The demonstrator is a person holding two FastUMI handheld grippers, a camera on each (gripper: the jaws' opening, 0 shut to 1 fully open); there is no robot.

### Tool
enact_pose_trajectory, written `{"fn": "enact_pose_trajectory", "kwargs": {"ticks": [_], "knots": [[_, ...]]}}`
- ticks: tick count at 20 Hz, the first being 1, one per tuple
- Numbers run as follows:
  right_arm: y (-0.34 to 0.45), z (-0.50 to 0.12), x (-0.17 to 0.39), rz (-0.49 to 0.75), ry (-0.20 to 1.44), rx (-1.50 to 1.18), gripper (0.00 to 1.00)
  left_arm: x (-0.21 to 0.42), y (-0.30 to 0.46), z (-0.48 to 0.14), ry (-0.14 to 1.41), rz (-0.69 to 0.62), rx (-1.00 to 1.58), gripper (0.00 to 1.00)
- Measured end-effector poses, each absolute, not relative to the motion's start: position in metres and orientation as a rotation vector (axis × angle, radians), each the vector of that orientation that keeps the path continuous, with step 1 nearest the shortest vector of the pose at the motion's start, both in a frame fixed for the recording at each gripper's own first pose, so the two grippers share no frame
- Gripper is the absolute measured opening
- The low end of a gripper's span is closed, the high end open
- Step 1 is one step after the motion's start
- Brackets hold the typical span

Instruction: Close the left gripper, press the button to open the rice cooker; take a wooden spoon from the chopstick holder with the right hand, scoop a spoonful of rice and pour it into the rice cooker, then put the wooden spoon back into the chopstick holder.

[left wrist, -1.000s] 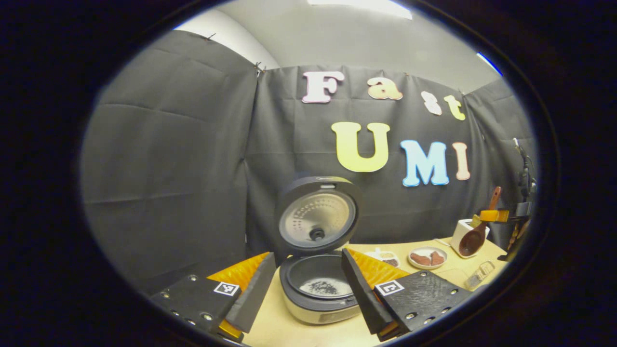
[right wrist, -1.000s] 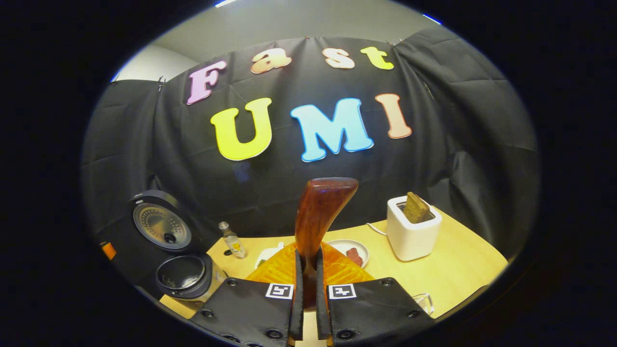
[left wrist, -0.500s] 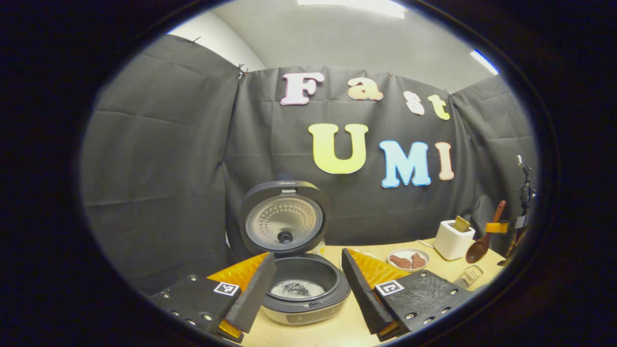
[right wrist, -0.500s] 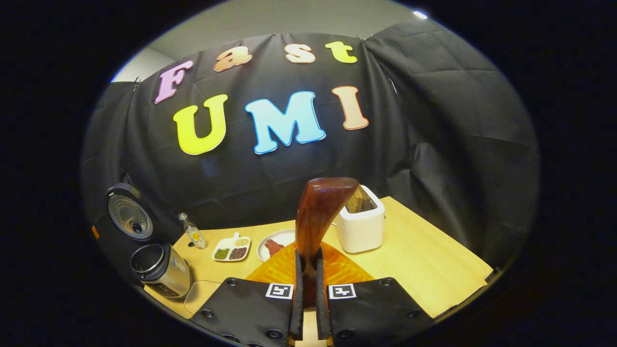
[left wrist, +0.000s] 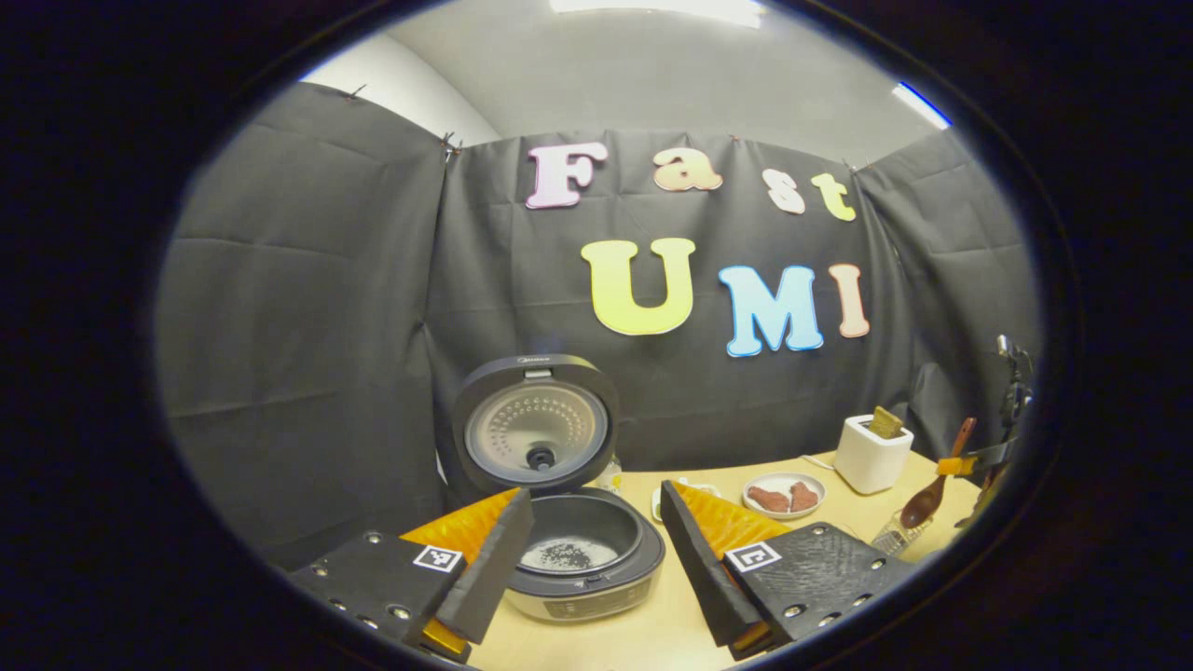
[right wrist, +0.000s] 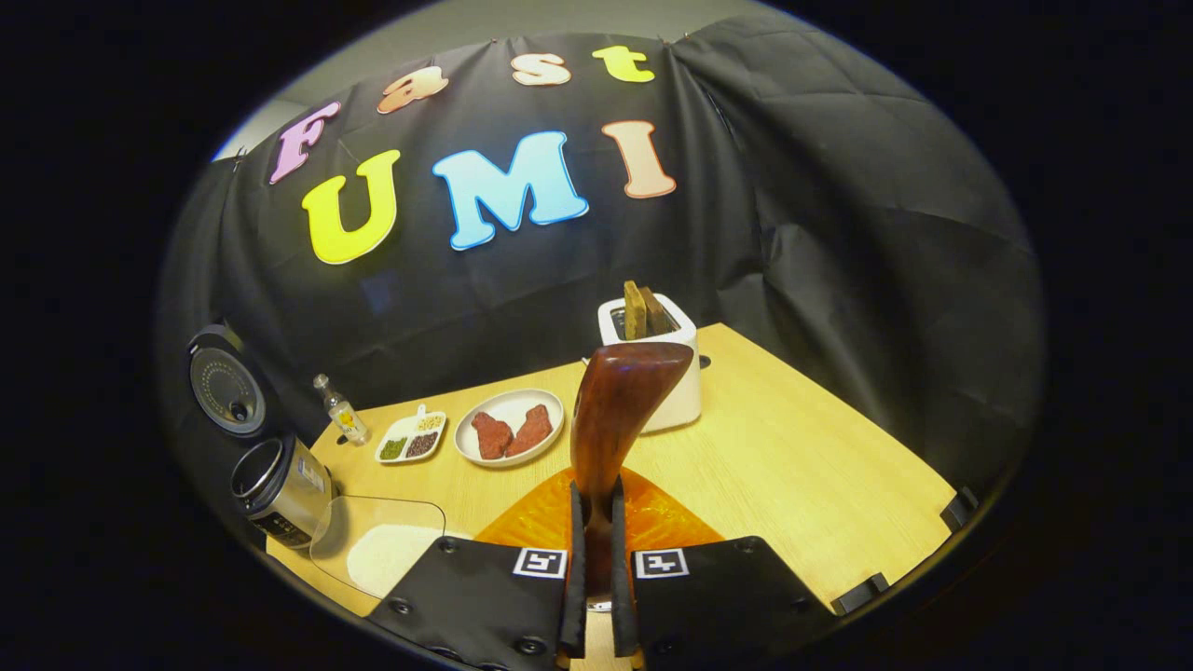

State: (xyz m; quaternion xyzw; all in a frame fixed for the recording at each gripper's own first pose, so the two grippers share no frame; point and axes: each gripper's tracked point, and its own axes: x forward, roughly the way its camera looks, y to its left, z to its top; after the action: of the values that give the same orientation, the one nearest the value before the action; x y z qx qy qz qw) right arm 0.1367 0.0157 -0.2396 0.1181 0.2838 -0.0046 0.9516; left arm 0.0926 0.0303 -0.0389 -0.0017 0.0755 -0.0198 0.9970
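Small brand mark on top edge of raised rice cooker lid (left wrist: pixel 535 362), too small to read. Panel print on rice cooker front (left wrist: pixel 582 606), illegible. Label on small bottle (right wrist: pixel 347 421), unreadable. Square black-and-white coded markers on gripper fingers (left wrist: pixel 751 556) (right wrist: pixel 541 562), no letters.

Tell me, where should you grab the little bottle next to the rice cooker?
Probably around the little bottle's body just under the cap, coming from the side: it stands upright and narrow, so open jaws can straddle it. Come from the table's open side; the rice cooker crowds the other side.
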Motion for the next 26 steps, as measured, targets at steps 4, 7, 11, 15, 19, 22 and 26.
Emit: {"fn": "enact_pose_trajectory", "kwargs": {"ticks": [4, 7, 11, 15, 19, 22, 26], "knots": [[0.016, -0.263, 0.13, -0.007, 0.624, 0.269, 0.15, 0.089, 0.027, -0.037, 0.152, -0.037, 0.001, 0.85], [0.012, -0.275, 0.122, -0.008, 0.659, 0.286, 0.14, 0.089, 0.028, -0.035, 0.149, -0.031, -0.006, 0.85], [-0.008, -0.262, 0.117, -0.044, 0.626, 0.258, 0.35, 0.093, 0.033, -0.033, 0.145, -0.015, -0.017, 0.86], [-0.046, -0.231, 0.113, -0.134, 0.55, 0.143, 0.98, 0.108, 0.041, -0.025, 0.13, 0.0, -0.023, 0.85], [-0.068, -0.18, 0.102, -0.188, 0.452, 0.018, 0.98, 0.134, 0.053, -0.004, 0.108, 0.022, -0.024, 0.86], [-0.069, -0.15, 0.093, -0.197, 0.401, -0.02, 0.98, 0.163, 0.065, 0.02, 0.074, 0.046, -0.025, 0.85], [-0.059, -0.133, 0.078, -0.196, 0.382, -0.002, 0.98, 0.212, 0.083, 0.048, 0.038, 0.074, 0.005, 0.85]]}}
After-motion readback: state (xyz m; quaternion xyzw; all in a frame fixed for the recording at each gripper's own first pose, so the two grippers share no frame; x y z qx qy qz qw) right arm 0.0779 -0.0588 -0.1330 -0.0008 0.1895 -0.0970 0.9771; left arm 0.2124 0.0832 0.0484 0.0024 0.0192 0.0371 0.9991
